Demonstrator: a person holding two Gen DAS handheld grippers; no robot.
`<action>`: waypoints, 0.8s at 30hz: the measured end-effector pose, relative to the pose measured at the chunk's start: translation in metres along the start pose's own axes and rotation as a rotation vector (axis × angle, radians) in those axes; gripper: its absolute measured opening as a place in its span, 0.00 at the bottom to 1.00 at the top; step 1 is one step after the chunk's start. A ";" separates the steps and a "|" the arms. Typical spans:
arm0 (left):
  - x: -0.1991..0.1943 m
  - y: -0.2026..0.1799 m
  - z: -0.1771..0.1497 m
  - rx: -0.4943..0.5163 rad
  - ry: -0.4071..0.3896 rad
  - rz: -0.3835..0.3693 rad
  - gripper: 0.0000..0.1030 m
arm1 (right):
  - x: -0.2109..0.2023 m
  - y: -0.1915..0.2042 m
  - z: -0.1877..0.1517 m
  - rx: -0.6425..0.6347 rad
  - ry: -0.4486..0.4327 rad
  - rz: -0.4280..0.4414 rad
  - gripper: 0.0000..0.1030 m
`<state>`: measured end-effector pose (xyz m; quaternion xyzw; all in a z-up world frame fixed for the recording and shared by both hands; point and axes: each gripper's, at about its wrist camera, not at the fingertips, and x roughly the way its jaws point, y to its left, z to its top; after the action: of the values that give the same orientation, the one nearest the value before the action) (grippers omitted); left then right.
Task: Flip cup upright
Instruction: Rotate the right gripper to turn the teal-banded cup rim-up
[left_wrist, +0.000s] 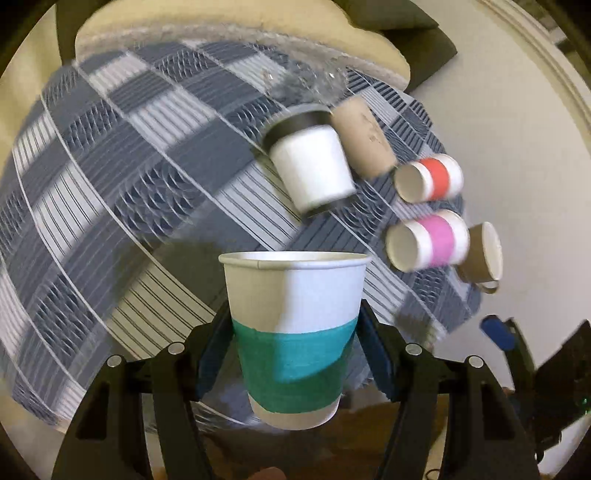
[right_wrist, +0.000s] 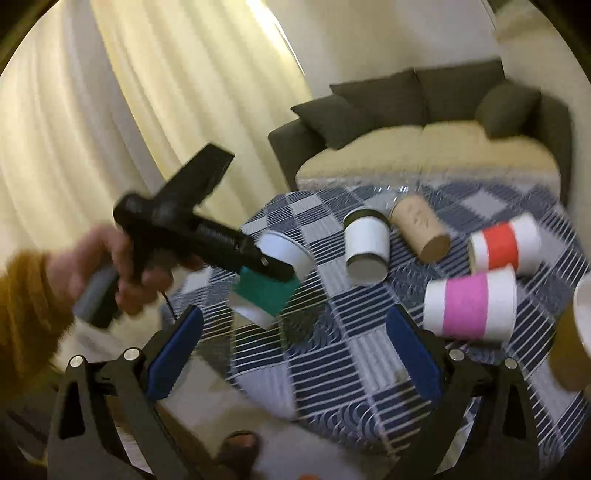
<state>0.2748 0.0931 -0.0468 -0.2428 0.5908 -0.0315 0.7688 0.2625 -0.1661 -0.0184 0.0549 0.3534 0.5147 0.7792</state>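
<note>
Left gripper (left_wrist: 295, 350): I have it clamped on the teal-banded cup (left_wrist: 295, 332), blue pads pressing the band from both sides, low on the wall so the rim stays free
Cup: mouth up in my wrist view, lifted off the checked tablecloth (left_wrist: 110, 221); from the right wrist view it looks tilted, though motion blur makes the angle hard to judge
Right gripper (right_wrist: 295, 350): jaws spread wide with nothing between them, hanging back near the table edge, I think to leave the left one room
Other cups: ahead and to the right of my left gripper lie the white cup (left_wrist: 310, 166), the brown cup (left_wrist: 364, 136), the red-banded cup (left_wrist: 430, 178) and the pink-banded cup (left_wrist: 428, 240), all on their sides
Stage: I judge the flip nearly done, setting down remains
</note>
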 end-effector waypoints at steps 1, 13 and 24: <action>0.003 -0.002 -0.005 -0.021 0.001 -0.012 0.62 | -0.003 -0.003 0.000 0.020 0.001 0.014 0.95; 0.046 -0.031 -0.027 -0.082 0.017 -0.059 0.63 | -0.027 -0.050 0.003 0.295 0.001 0.177 0.95; 0.063 -0.037 -0.021 -0.039 0.010 -0.004 0.76 | -0.020 -0.058 -0.001 0.304 0.080 0.150 0.95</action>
<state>0.2826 0.0326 -0.0917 -0.2587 0.5945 -0.0229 0.7610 0.3018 -0.2102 -0.0355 0.1778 0.4526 0.5138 0.7068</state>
